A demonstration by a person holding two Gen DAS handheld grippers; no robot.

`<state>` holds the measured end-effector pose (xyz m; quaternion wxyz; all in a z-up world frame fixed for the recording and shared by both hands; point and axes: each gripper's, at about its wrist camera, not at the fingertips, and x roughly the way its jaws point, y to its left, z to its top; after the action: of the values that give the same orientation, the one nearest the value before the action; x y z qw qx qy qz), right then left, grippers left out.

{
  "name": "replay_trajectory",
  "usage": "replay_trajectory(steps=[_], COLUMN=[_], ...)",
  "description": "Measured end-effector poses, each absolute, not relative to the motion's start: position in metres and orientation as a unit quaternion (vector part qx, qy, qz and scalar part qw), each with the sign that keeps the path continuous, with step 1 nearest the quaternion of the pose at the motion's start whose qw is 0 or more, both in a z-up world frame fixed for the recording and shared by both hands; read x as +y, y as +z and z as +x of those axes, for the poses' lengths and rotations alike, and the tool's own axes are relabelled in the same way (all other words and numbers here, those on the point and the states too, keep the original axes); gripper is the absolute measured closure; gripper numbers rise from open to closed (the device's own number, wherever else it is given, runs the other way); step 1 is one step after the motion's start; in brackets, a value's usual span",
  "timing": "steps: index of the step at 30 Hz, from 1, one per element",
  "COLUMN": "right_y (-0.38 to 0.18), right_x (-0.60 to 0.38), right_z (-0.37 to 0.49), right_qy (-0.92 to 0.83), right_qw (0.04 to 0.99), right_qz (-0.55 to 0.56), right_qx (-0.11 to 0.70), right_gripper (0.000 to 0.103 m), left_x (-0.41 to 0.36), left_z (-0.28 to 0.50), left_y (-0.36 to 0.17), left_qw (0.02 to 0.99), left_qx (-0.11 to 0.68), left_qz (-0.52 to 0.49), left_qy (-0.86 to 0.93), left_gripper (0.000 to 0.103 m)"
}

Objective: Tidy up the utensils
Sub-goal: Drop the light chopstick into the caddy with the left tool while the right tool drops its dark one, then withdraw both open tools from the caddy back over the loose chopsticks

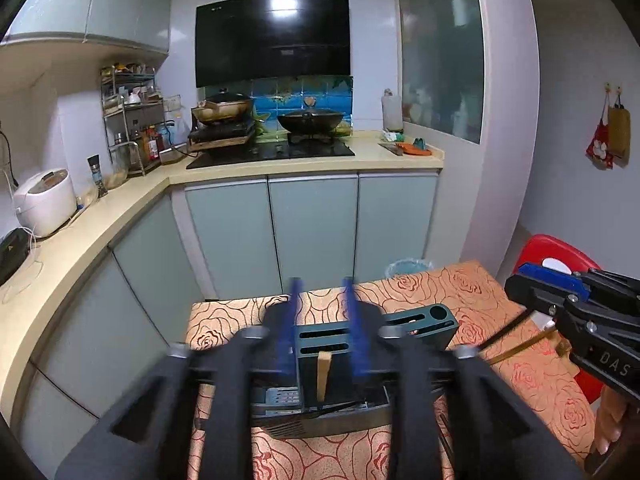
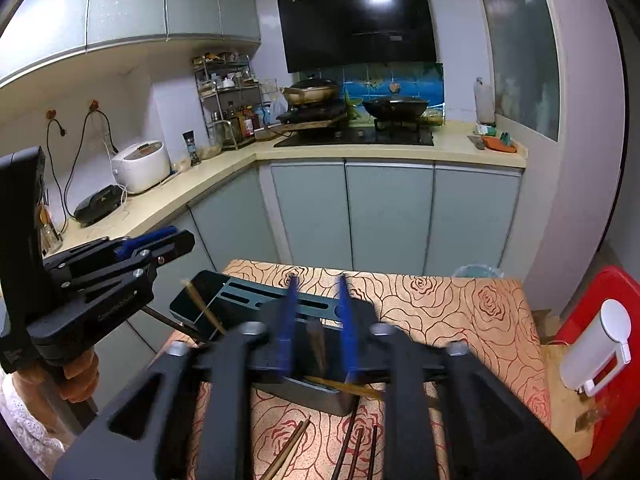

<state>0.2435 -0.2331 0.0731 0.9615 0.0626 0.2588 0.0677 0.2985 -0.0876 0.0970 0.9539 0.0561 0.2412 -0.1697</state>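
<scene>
two open jaws, utensil holder (image 1: pixel 372 330) beyond, chopsticks (image 2: pixel 286 454) below

A dark teal, box-shaped utensil holder (image 1: pixel 384 322) with long slots and a round hole in its top is seen standing on the rose-patterned cloth. A pale wooden handle (image 1: pixel 323 374) is seen upright in its front compartment. Several thin wooden and dark chopsticks (image 2: pixel 356 450) are laid loose on the cloth just in front of the holder. One light chopstick (image 2: pixel 202 306) is seen leaning at the holder's left end.
</scene>
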Motion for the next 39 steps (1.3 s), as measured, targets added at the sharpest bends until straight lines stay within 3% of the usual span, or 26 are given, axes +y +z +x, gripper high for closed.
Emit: replay_trajectory(steps=[1,2,5,7,13,16,27,39], right_y=[0.074,0.076,0.083,0.088,0.102,0.104,0.085,-0.013], right_x=[-0.234,-0.234,-0.233,-0.234,-0.239,-0.241,-0.237,-0.237], right_z=[0.241,0.239,0.231,0.226,0.201,0.185,0.127,0.071], right_qy=[0.065,0.063,0.063,0.062,0.063,0.057,0.050,0.020], right_qw=[0.963,0.964,0.967,0.969,0.975,0.977,0.981,0.970], right_qz=[0.065,0.065,0.063,0.062,0.062,0.064,0.050,0.035], right_qx=[0.254,0.249,0.238,0.230,0.206,0.193,0.179,0.239], right_gripper=[0.062,0.059,0.055,0.055,0.053,0.045,0.045,0.045], left_x=[-0.084,-0.082,-0.075,-0.069,-0.056,-0.052,-0.037,-0.009], left_z=[0.295,0.292,0.282,0.272,0.235,0.217,0.162,0.116], left_y=[0.099,0.100,0.106,0.109,0.111,0.106,0.071,-0.020], left_qw=[0.956,0.957,0.958,0.961,0.964,0.965,0.965,0.949], left_qx=[0.236,0.233,0.227,0.218,0.202,0.200,0.219,0.292], left_qz=[0.053,0.050,0.041,0.035,0.026,0.026,0.036,0.037], left_qy=[-0.168,-0.168,-0.170,-0.168,-0.172,-0.169,-0.142,-0.113], left_gripper=[0.055,0.053,0.043,0.031,0.018,0.017,0.017,0.017])
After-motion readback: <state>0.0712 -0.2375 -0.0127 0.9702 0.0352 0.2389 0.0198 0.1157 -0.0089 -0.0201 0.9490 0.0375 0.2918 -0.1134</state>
